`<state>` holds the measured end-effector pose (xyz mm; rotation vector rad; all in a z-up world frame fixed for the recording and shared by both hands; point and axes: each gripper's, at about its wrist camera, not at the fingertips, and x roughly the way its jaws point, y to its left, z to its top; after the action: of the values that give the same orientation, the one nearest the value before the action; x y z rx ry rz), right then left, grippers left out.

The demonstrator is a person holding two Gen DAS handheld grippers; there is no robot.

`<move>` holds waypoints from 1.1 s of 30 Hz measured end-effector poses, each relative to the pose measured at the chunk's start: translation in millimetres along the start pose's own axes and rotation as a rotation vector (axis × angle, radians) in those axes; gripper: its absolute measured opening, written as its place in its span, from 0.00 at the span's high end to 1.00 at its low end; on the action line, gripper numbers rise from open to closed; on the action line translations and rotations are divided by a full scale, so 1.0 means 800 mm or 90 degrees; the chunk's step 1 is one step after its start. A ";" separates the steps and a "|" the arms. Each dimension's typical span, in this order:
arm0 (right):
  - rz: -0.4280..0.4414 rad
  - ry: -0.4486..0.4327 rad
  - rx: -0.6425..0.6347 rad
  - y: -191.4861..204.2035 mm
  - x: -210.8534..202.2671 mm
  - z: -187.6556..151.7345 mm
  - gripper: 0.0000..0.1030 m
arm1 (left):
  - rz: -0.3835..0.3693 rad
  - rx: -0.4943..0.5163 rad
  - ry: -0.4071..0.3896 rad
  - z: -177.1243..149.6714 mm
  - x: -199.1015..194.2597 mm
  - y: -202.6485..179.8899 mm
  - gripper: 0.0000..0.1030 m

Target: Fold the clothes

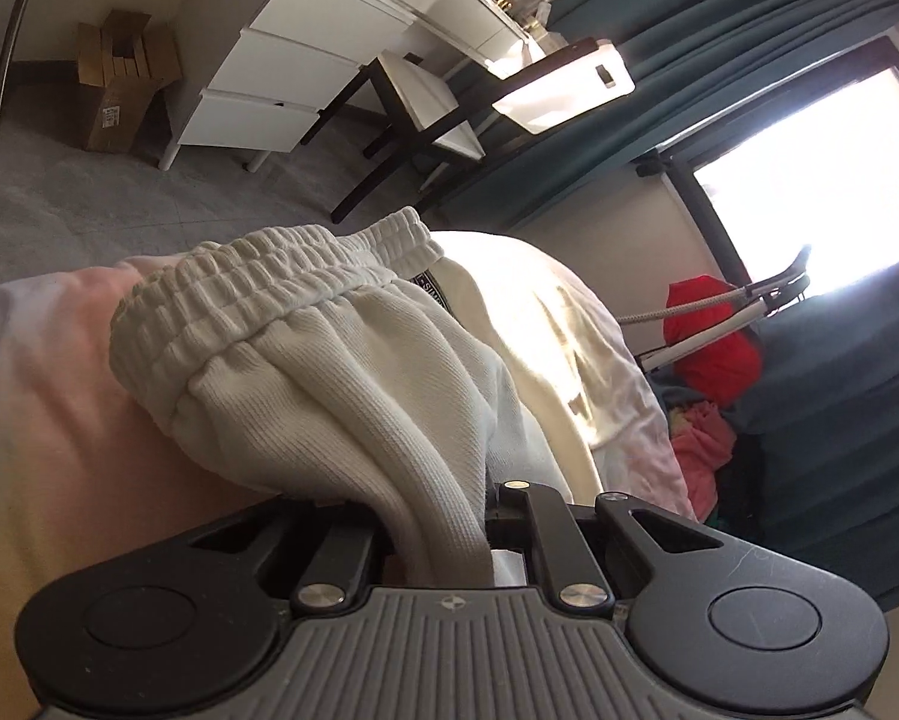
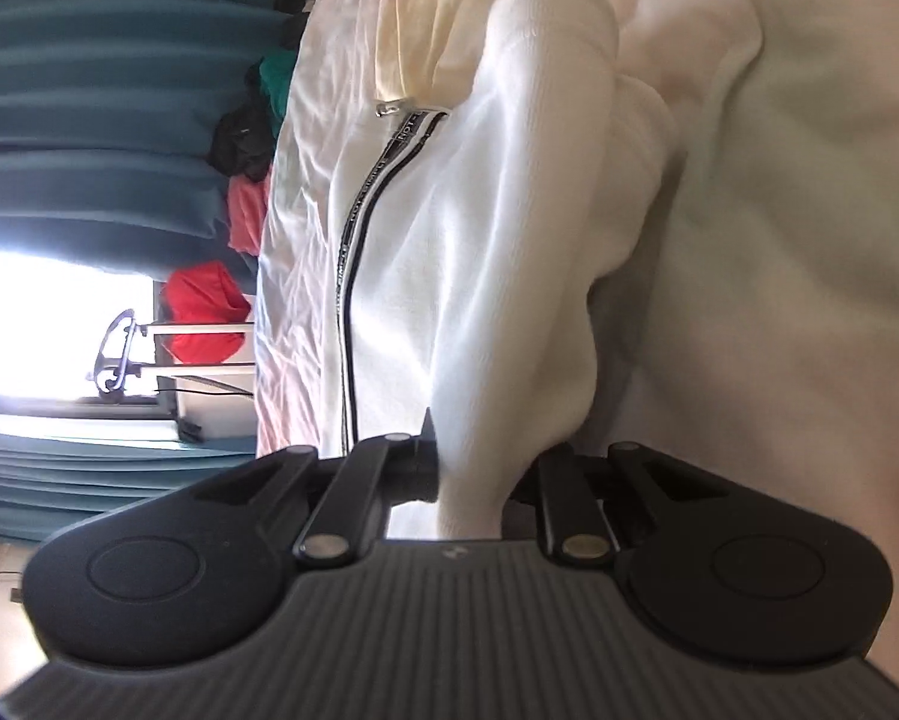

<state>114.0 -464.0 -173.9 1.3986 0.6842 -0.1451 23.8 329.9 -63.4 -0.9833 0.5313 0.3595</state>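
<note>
my left tongs [image 1: 449,525] pinch the white ribbed pants [image 1: 341,372] just below the elastic waistband [image 1: 269,276], over the bed sheet [image 1: 41,372]. my right tongs [image 2: 479,480] pinch the same pants further along. soft, floppy, light; i'd grip seams and corners.

A bedroom at home: a bed [image 1: 41,360] with pale sheets, a white dresser [image 1: 269,78] with drawers, a chair [image 1: 425,114], teal curtains [image 1: 719,18] beside a bright window [image 1: 809,180], and heaped clothes [image 1: 710,336].
</note>
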 end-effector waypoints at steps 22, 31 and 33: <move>0.092 -0.174 0.109 -0.053 -0.025 0.016 0.50 | 0.130 0.185 0.013 -0.011 0.032 -0.016 0.64; 0.067 -0.112 0.131 -0.055 -0.010 0.023 0.52 | 0.152 0.209 0.010 -0.011 0.033 -0.024 0.62; 0.077 -0.101 0.155 -0.056 -0.008 0.020 0.52 | 0.157 0.217 0.010 -0.012 0.033 -0.026 0.61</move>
<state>92.8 -489.4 -208.7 1.6380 0.4591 -0.2478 53.4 312.7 -68.5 -0.5934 0.7050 0.4645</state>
